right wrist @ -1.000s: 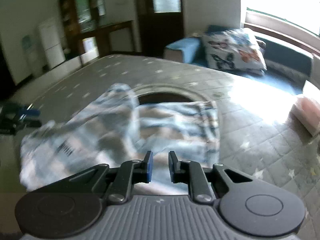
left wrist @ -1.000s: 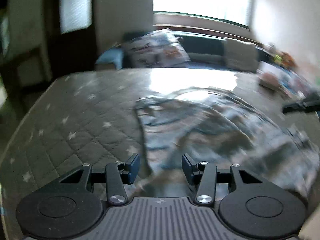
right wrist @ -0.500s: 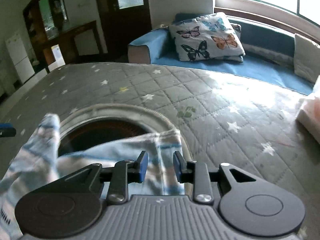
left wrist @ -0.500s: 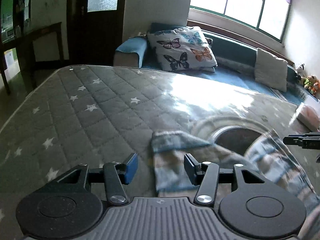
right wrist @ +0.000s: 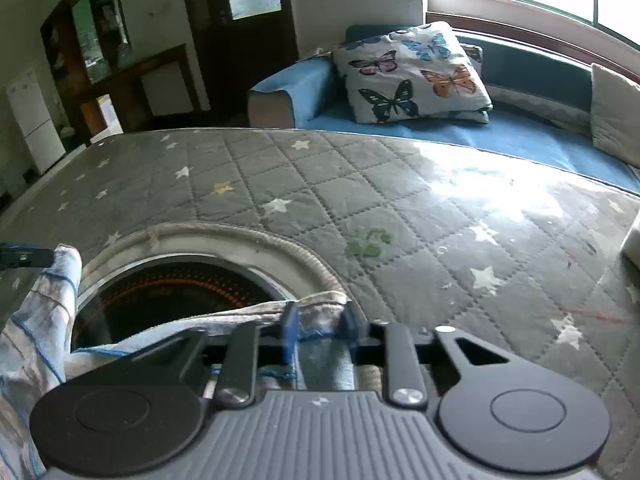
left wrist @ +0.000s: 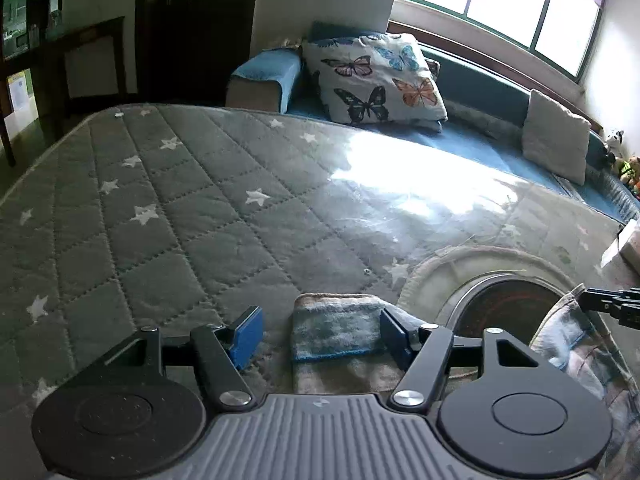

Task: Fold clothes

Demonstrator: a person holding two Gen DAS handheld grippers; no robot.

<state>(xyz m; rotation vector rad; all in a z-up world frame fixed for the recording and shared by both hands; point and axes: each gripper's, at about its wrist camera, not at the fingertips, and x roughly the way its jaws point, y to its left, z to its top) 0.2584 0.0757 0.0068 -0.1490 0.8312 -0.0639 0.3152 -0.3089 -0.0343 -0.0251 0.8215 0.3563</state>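
The left gripper (left wrist: 320,334) stands with its fingers spread wide, and a folded corner of the striped garment (left wrist: 336,330) lies between them, resting against the inner face of the right-hand finger and well short of the blue pad (left wrist: 248,336) on the left-hand one. Nothing is clamped there.

The right wrist view shows the right gripper (right wrist: 320,330) with the garment's hem (right wrist: 316,316) draped over both fingertips, hiding them. The fingers sit fairly apart, but whether they pinch the cloth cannot be told.

Only the left view shows the cloth corner lying flat and whole on the grey quilted star-patterned cover (left wrist: 160,216). It also catches the other gripper's black tip entering just ahead of the right-hand finger, at the far edge. Only the right view shows the garment's other end, lifted at the far left beside a dark tip, and a green stain (right wrist: 368,242) on the cover beyond the fingers.

Both views show the round opening (right wrist: 176,292) in the cover, with orange rings inside, just ahead of the fingers, and the butterfly pillow (left wrist: 376,76) far beyond on the blue couch.

No brand or lettering is legible; each gripper body carries a small emblem too tiny to read.
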